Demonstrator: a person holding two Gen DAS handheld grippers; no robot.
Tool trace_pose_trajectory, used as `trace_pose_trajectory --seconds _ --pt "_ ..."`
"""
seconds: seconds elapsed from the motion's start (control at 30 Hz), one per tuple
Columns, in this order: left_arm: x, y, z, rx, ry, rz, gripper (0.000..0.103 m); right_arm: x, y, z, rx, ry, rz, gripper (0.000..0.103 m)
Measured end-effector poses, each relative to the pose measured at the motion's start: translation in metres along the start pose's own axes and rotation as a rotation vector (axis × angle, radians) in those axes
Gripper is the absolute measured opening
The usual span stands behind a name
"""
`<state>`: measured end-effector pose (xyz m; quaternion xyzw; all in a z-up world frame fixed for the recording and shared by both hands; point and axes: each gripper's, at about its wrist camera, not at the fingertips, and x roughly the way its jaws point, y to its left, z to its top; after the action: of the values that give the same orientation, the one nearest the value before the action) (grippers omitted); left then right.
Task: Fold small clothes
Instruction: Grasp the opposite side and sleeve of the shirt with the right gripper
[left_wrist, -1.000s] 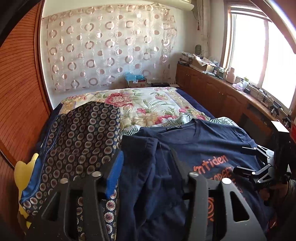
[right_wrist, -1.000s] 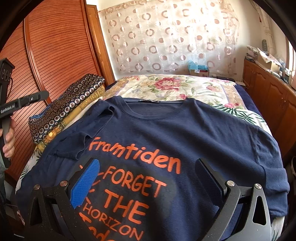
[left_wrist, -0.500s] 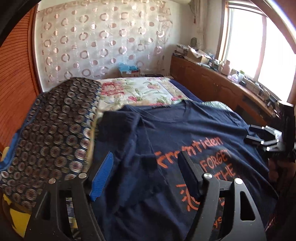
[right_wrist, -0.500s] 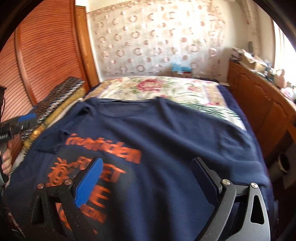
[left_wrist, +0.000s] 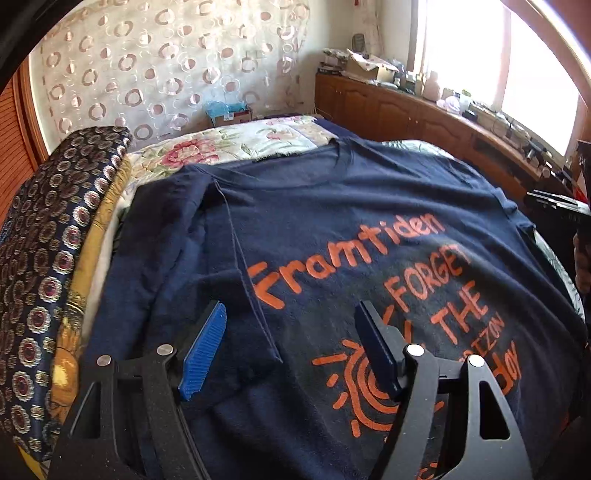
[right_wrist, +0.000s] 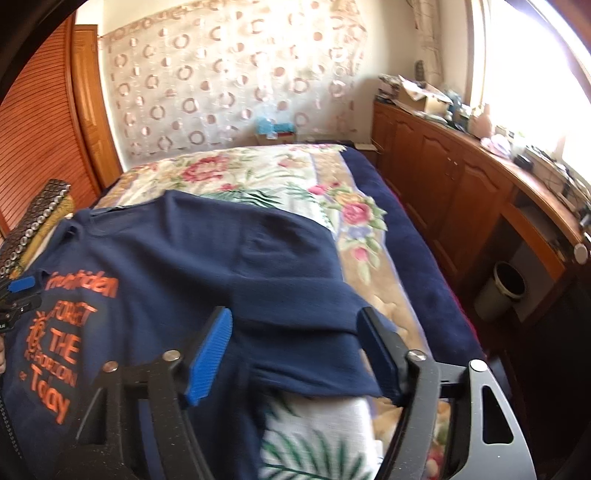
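Observation:
A navy T-shirt (left_wrist: 351, 221) with orange lettering lies face up on the bed. Its left sleeve (left_wrist: 177, 236) is folded inward over the body. My left gripper (left_wrist: 291, 332) is open and empty, just above the folded sleeve's hem. My right gripper (right_wrist: 295, 339) is open and empty, its jaws standing either side of the right sleeve (right_wrist: 306, 332), which lies spread at the shirt's right edge. The left gripper also shows at the left edge of the right wrist view (right_wrist: 18, 291).
The floral bedspread (right_wrist: 258, 177) covers the bed. A stack of folded patterned bedding (left_wrist: 48, 240) lies along the left side. Wooden cabinets (right_wrist: 443, 177) with clutter run along the right wall, and a waste bin (right_wrist: 498, 288) stands below them.
Both grippers moved. The left one swung right, from the sleeve's outer edge to over the folded sleeve hem. The right one swung right, from the printed chest to the right sleeve.

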<state>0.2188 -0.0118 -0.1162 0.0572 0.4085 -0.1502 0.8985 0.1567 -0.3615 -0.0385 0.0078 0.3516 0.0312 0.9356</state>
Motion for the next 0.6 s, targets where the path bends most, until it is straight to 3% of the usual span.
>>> trace_pose_trajectory --seconds 0.17,0.5,0.6 --pt "0.009 -0.01 -0.001 0.044 0.047 0.012 0.08 0.007 -0.006 -0.002 0.033 0.05 -0.001 0.064" --pt "0.01 -0.008 -0.001 0.034 0.05 0.006 0.083 0.025 -0.015 0.024 0.081 0.137 0.026 0.061" --pt "0.01 -0.008 -0.001 0.032 0.05 0.006 0.083 0.02 -0.019 0.024 0.101 0.141 0.038 0.056"
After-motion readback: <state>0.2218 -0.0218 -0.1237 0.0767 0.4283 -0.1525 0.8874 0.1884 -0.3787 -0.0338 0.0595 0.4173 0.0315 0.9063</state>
